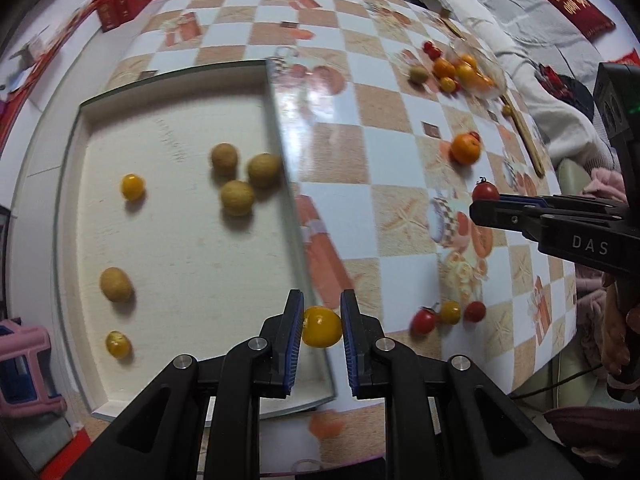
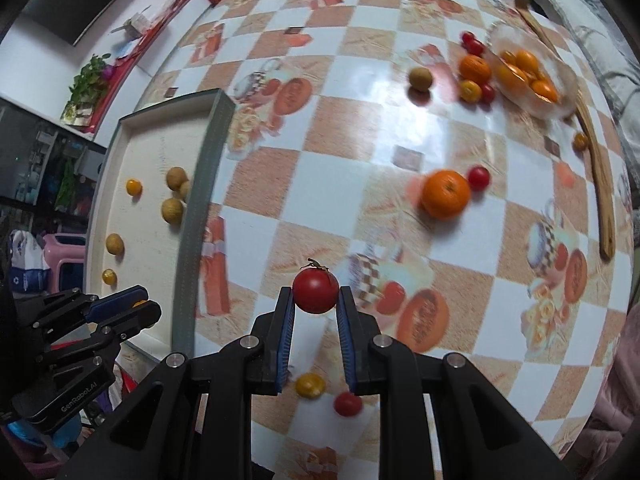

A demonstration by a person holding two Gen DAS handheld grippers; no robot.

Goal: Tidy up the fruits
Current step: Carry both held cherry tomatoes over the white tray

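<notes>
My left gripper is shut on a yellow cherry tomato and holds it over the right rim of the white tray. The tray holds several brown longans and two yellow tomatoes. My right gripper is shut on a red cherry tomato above the checkered table; it also shows in the left wrist view. My left gripper shows at the lower left of the right wrist view.
An orange with a red tomato lies mid-table. A glass bowl of oranges stands far right beside a wooden stick. Loose red and yellow tomatoes lie near the front edge. Red boxes stand at the back.
</notes>
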